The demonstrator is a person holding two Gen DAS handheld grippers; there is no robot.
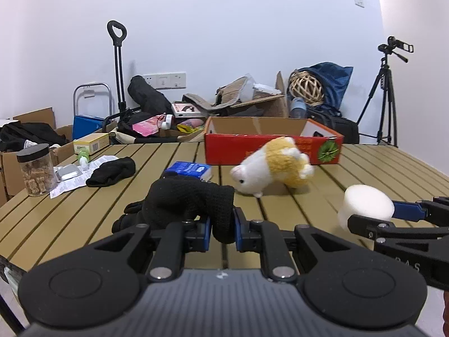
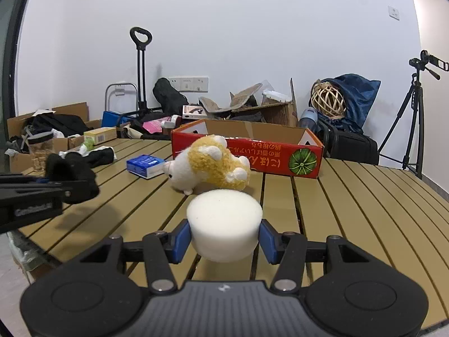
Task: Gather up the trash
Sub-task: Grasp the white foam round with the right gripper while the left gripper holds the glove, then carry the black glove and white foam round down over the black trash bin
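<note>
L gripper (image 1: 221,229) clamps black glove (image 1: 179,199); R gripper (image 2: 224,241) clamps foam puck (image 2: 224,219); plush toy (image 2: 210,165) fronts red box (image 2: 280,157).

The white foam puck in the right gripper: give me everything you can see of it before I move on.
The white foam puck is a short, thick cylinder of soft, spongy-looking material, with a flat round top, plain and unmarked. It sits upright between the blue pads of the right gripper, which press its sides, and it is lifted off the slatted table. The plush toy lies beyond it, apart.
</note>
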